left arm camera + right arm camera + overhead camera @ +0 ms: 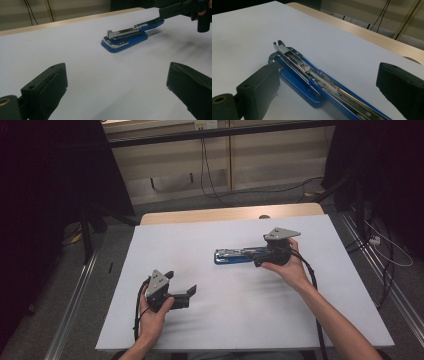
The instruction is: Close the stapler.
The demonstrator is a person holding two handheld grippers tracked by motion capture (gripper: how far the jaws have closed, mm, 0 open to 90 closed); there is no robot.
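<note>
A blue stapler (235, 256) lies unfolded flat on the white table (225, 330), right of centre, its metal magazine (312, 72) exposed on top. My right gripper (259, 255) is open at the stapler's right end, one jaw on either side of its long body (294, 85). In the left gripper view, that gripper (185, 7) hovers just over the stapler's far end (150, 23). My left gripper (182, 282) is open and holds nothing, low over the table's front left, pointing toward the stapler (125, 38) from some distance.
The table's far wooden edge (230, 215) shows beyond the white surface. Black cables (207, 175) run across the floor behind it. Dark curtains (50, 195) stand on both sides. Metal rails (75, 300) run along the floor to the left and right.
</note>
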